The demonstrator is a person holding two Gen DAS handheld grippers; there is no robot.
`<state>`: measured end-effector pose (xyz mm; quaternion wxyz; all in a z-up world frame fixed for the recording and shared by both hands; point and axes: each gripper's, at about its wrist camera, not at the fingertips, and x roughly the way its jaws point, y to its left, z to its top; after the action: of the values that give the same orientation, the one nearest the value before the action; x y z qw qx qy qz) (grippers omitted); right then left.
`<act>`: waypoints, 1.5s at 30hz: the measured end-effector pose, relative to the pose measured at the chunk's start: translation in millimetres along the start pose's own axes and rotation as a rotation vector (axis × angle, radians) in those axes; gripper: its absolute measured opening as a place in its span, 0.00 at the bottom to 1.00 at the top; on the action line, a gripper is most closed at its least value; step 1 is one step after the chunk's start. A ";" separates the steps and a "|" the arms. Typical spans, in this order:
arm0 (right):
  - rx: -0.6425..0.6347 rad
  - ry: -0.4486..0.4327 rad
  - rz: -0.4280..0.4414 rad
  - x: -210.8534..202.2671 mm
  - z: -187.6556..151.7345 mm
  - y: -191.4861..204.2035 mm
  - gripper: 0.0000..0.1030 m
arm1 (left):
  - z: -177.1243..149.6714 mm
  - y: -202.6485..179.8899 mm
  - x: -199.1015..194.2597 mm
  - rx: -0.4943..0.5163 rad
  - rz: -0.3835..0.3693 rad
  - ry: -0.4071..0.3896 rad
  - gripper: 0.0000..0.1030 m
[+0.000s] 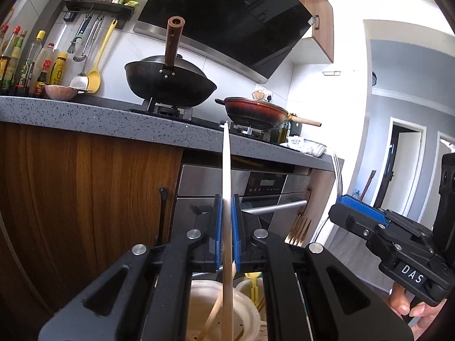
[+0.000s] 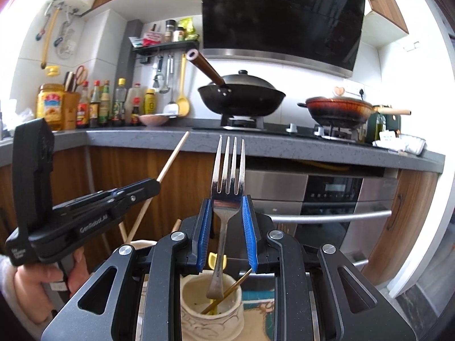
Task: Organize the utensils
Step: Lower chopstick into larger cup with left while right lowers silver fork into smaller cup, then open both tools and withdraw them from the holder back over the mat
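Observation:
My left gripper (image 1: 226,199) is shut on a pale wooden chopstick (image 1: 226,164) that stands upright between its blue pads. Under it sits a cream holder (image 1: 250,312) with more chopsticks inside. My right gripper (image 2: 227,199) is shut on a steel fork (image 2: 229,164), tines up, its handle hanging over a cream ceramic cup (image 2: 212,307) that holds a gold utensil (image 2: 227,289). In the right wrist view the left gripper (image 2: 155,183) shows at the left with the chopstick (image 2: 173,156) slanting up. In the left wrist view the right gripper (image 1: 341,199) shows at the right with the fork's tines (image 1: 337,170).
A grey counter (image 2: 142,139) runs across ahead, with a black wok (image 2: 241,96), a red pan (image 2: 338,108) and sauce bottles (image 2: 102,105). Below it are an oven (image 2: 327,199) and wooden cabinet doors (image 1: 85,184). A gold fork (image 1: 298,230) stands near the holders.

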<state>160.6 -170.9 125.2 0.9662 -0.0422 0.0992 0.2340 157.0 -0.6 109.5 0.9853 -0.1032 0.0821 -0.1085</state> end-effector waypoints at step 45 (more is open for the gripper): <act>0.024 0.168 0.017 34.1 -71.3 -3.9 0.30 | -51.5 -1.7 -32.1 0.109 0.039 0.174 0.28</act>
<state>179.8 -168.4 48.5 0.9530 -0.0494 0.1828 0.2365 116.3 -4.3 64.6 0.9805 -0.0383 0.1635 -0.1019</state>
